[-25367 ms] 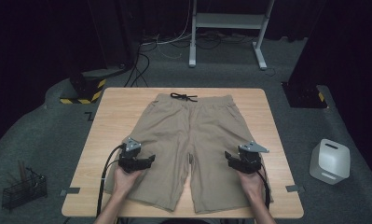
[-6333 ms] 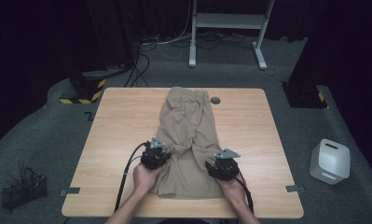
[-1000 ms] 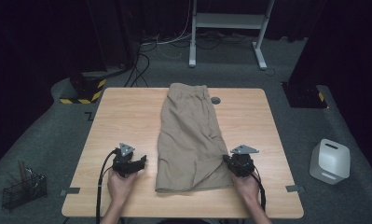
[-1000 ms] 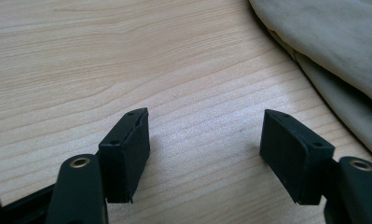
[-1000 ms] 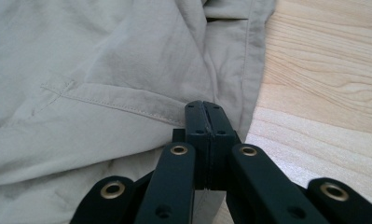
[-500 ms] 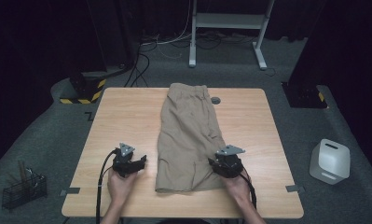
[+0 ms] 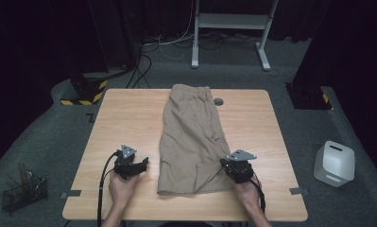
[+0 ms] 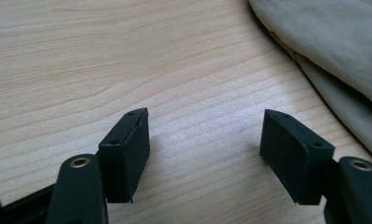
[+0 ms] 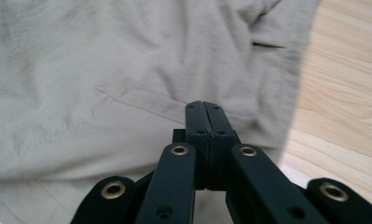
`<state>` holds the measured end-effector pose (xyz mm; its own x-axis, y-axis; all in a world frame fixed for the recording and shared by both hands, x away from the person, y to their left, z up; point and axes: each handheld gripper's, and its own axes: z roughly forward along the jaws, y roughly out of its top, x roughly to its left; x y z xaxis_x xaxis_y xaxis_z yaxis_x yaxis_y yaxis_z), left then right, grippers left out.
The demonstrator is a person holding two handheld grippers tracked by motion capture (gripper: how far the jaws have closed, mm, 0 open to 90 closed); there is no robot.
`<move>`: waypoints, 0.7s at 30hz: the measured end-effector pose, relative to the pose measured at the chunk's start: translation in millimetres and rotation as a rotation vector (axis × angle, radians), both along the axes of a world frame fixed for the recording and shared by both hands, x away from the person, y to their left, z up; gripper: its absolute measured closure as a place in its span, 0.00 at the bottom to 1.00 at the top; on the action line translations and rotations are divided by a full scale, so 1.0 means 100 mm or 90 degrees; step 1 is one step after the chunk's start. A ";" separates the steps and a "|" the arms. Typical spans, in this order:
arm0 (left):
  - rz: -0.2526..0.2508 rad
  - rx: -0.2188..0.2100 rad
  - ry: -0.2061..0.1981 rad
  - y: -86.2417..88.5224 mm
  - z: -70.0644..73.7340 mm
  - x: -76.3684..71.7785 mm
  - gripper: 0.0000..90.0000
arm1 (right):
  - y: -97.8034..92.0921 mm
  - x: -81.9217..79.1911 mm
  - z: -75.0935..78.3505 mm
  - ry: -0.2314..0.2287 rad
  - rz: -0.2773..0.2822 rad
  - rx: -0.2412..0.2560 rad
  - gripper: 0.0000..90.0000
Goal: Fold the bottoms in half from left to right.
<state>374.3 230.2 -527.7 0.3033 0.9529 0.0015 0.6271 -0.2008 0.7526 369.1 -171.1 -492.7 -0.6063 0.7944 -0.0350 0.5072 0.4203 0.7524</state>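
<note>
Khaki shorts [image 7: 191, 137], folded lengthwise at frame centre on the table [image 7: 124, 118], look light, limp and non-slippery, best pinched at a hem corner; left gripper [image 7: 138, 165] gapes over bare wood, right gripper [image 7: 227, 165] is closed at their edge, fabric pinch unconfirmed.

The light wooden counter [image 7: 124, 118] is carrying a pair of beige shorts [image 7: 192, 137], which is lying folded lengthwise along its middle from the far edge toward the near edge, and a small dark round thing [image 7: 218, 101] is sitting just beside the shorts.
</note>
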 end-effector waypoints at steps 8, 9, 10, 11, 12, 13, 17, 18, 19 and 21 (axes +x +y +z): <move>0.001 0.000 0.000 0.00 0.00 0.00 0.37 | 0.12 0.02 -0.05 0.017 0.015 0.020 0.83; 0.001 0.000 0.000 0.00 0.00 0.00 0.37 | 0.18 0.05 -0.06 0.018 0.013 0.014 0.77; 0.001 0.000 0.000 0.00 0.00 0.00 0.37 | 0.21 0.08 -0.07 0.018 0.012 0.009 0.74; 0.000 0.000 0.000 0.00 0.00 0.00 0.37 | 0.26 0.12 -0.10 0.023 0.012 0.003 0.70; 0.001 0.000 0.000 0.00 0.00 0.00 0.37 | 0.28 0.14 -0.11 0.031 0.011 0.003 0.68; 0.001 0.000 0.000 0.00 0.00 0.00 0.37 | 0.30 0.17 -0.13 0.043 0.011 0.001 0.67; 0.001 0.000 0.000 0.00 0.00 0.00 0.37 | 0.34 0.19 -0.22 0.056 0.031 -0.028 0.92; 0.000 0.000 0.001 0.00 0.00 0.00 0.37 | 0.34 0.19 -0.21 0.057 0.035 -0.030 0.96; 0.000 0.000 0.001 0.00 0.00 0.00 0.37 | 0.33 0.18 -0.20 0.054 0.038 -0.034 0.97; 0.000 0.000 0.000 0.00 0.00 0.00 0.37 | 0.31 0.15 -0.19 0.047 0.039 -0.035 0.98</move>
